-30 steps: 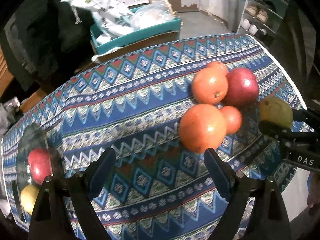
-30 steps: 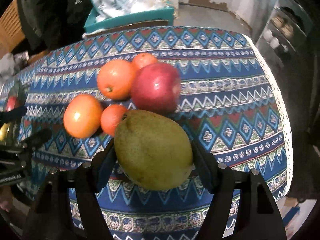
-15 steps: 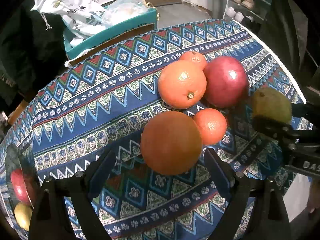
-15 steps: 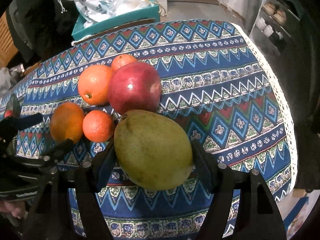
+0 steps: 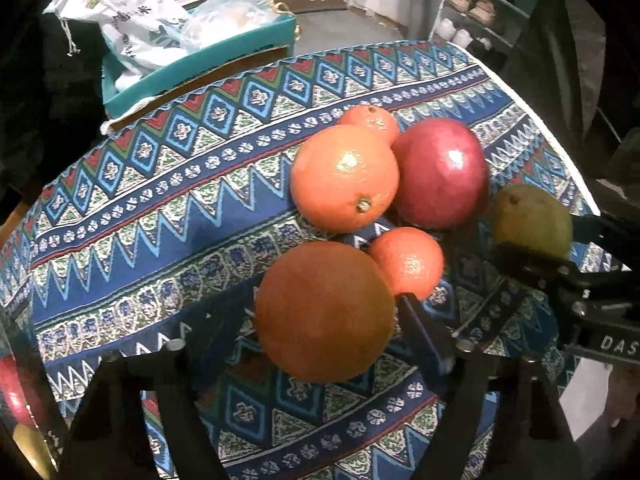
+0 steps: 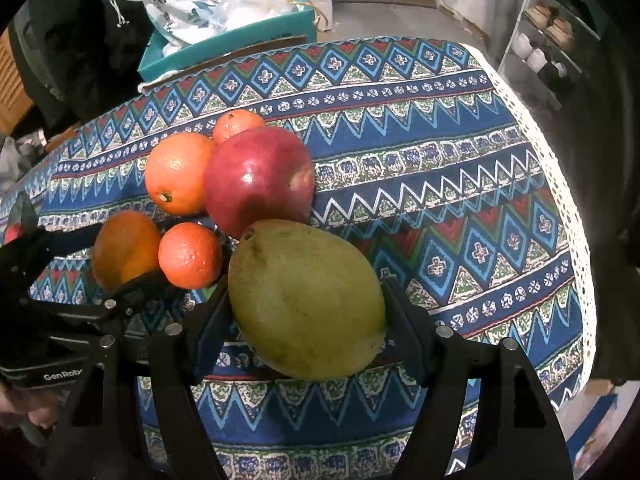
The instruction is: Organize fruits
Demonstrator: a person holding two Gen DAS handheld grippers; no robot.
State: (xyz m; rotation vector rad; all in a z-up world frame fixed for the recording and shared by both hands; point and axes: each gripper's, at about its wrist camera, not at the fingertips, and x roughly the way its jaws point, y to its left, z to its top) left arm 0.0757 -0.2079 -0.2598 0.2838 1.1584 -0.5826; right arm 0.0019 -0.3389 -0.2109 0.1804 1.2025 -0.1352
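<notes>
Green-yellow oval mango point(image 6: 306, 300) sits clamped in the right gripper point(image 6: 306, 320) – left gripper point(image 5: 326, 320) closes round the large dull orange point(image 5: 324, 312) – next, lift both clear

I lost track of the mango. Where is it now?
The mango sits between the right claw's fingers, low centre in the right wrist view, just in front of the red apple.

A table under a patterned blue tablecloth point(image 6: 440, 184) with a white lace edge fills the foreground. Behind it sits a teal box point(image 5: 200, 68) holding white bags; a shoe rack point(image 6: 552, 36) stands right, against peeling walls.
</notes>
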